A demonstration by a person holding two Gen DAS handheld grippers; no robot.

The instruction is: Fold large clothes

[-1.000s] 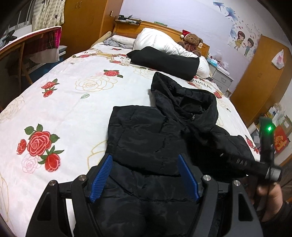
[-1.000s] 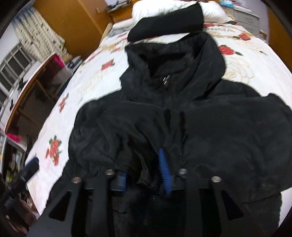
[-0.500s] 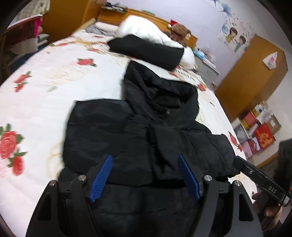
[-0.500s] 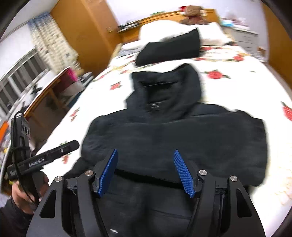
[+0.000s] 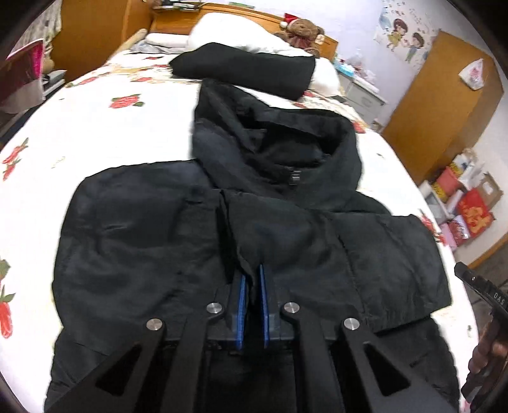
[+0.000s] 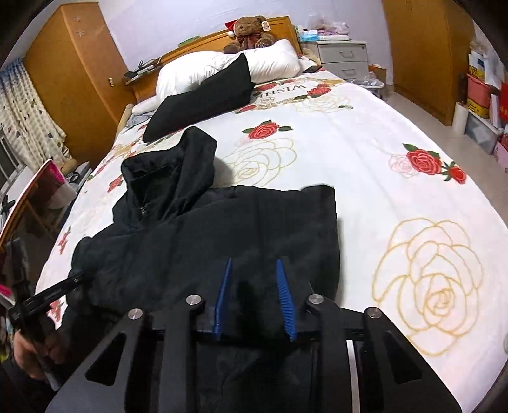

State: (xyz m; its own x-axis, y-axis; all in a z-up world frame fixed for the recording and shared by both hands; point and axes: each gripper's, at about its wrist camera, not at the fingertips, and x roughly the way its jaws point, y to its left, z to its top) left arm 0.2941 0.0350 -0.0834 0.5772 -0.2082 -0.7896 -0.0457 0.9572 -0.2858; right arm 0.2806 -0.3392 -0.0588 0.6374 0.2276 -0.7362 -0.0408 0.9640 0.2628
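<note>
The jacket [image 5: 247,228] lies on the bed [image 6: 365,165] with sleeves folded in; the body fold remains. The left gripper [image 5: 250,279] pinches a fabric ridge, jaws nearly closed; the right gripper [image 6: 254,270] hovers half open, holding nothing.

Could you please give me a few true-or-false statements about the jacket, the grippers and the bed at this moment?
1. The left gripper has its jaws closed on a fold of the black jacket. True.
2. The right gripper grips the hood. False: its jaws stand apart over the jacket's body; the hood lies farther up the bed.
3. A teddy bear sits at the headboard. True.
4. The bedspread is plain blue. False: it is white with roses.
</note>
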